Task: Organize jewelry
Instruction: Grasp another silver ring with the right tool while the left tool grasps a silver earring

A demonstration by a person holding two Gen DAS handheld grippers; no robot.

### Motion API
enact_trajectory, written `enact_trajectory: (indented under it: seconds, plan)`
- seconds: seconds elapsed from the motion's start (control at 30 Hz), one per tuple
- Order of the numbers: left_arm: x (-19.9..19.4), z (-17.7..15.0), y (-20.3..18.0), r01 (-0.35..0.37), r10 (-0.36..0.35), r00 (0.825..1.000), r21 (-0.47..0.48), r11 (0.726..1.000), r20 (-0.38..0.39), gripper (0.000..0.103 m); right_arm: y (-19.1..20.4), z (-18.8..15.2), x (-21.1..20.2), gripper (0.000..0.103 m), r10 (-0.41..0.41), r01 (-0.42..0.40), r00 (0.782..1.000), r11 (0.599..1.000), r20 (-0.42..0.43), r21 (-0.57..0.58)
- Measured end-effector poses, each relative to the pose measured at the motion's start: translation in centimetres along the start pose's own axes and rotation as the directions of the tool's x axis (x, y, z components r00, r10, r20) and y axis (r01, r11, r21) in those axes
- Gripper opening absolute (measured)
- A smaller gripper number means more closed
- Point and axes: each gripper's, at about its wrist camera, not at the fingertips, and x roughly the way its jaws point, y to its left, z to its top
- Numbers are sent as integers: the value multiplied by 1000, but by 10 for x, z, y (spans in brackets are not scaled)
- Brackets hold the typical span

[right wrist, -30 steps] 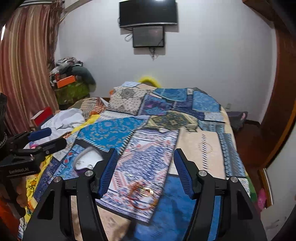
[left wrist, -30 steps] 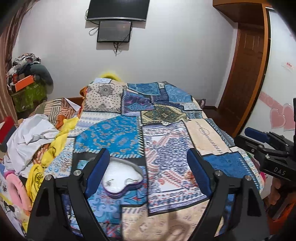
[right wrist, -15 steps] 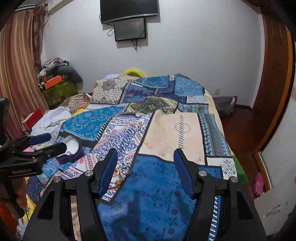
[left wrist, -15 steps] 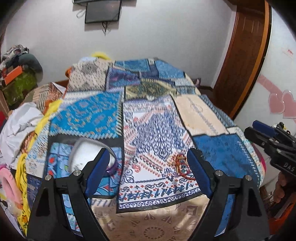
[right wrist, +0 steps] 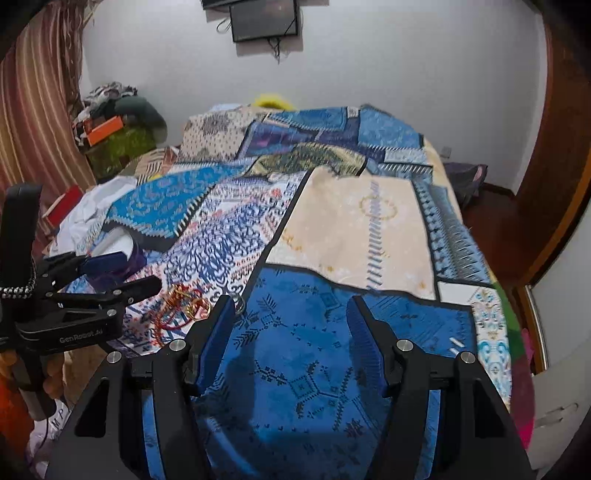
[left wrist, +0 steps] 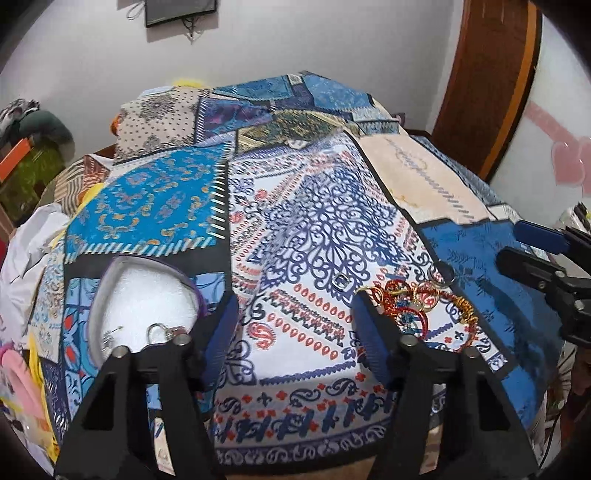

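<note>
A heart-shaped purple jewelry box (left wrist: 144, 306) with white lining lies open on the patchwork bedspread (left wrist: 314, 229), holding small silver pieces (left wrist: 159, 332). A tangle of red and gold bangles and necklaces (left wrist: 417, 302) lies to its right, with silver rings (left wrist: 340, 282) near it. My left gripper (left wrist: 295, 325) is open and empty, low over the spread between the box and the tangle. My right gripper (right wrist: 291, 332) is open and empty over a blue patch, right of the tangle (right wrist: 181, 302). The box (right wrist: 122, 251) shows partly behind the left gripper.
Piled clothes (left wrist: 26, 240) lie along the bed's left side. A cluttered stand (right wrist: 114, 125) is in the far left corner. A wooden door (left wrist: 484, 85) stands on the right. A screen (right wrist: 264, 16) hangs on the far wall.
Both grippers have moved forward and down toward the bed. The left now sits closer to the box and tangle; the right has swung further right over the blue patch.
</note>
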Motion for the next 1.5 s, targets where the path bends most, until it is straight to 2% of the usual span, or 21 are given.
enact_trajectory:
  seconds: [0.13, 0.27, 0.4, 0.5, 0.63, 0.97, 1.2, 1.5]
  plan:
    - [7, 2, 0, 42, -42, 999, 10, 999, -5, 46, 2, -3, 11, 59, 4, -4, 1000, 1000, -21, -23]
    - [11, 6, 0, 53, -53, 999, 20, 998, 0, 37, 5, -5, 16, 58, 16, -17, 999, 999, -31, -41]
    - [15, 9, 0, 62, -62, 998, 19, 998, 5, 32, 11, -5, 23, 48, 45, -48, 998, 996, -51, -74]
    - [15, 10, 0, 66, -66, 998, 21, 998, 7, 31, 17, -6, 27, 47, 52, -58, 997, 993, -63, -105]
    - [11, 12, -4, 65, -66, 998, 38, 997, 16, 23, 20, -6, 27, 42, 60, -68, 996, 989, -66, -129]
    - [16, 13, -12, 82, -84, 996, 69, 994, 20, 19, 29, -2, 32, 39, 93, -103, 993, 982, -68, -160]
    - [23, 14, -11, 119, -120, 993, 58, 991, 5, 8, 35, -2, 45, 21, 87, -102, 992, 979, -90, -178]
    - [15, 13, -12, 121, -121, 992, 43, 992, 16, 8, 30, 3, 41, 20, 87, -97, 993, 986, -76, -138]
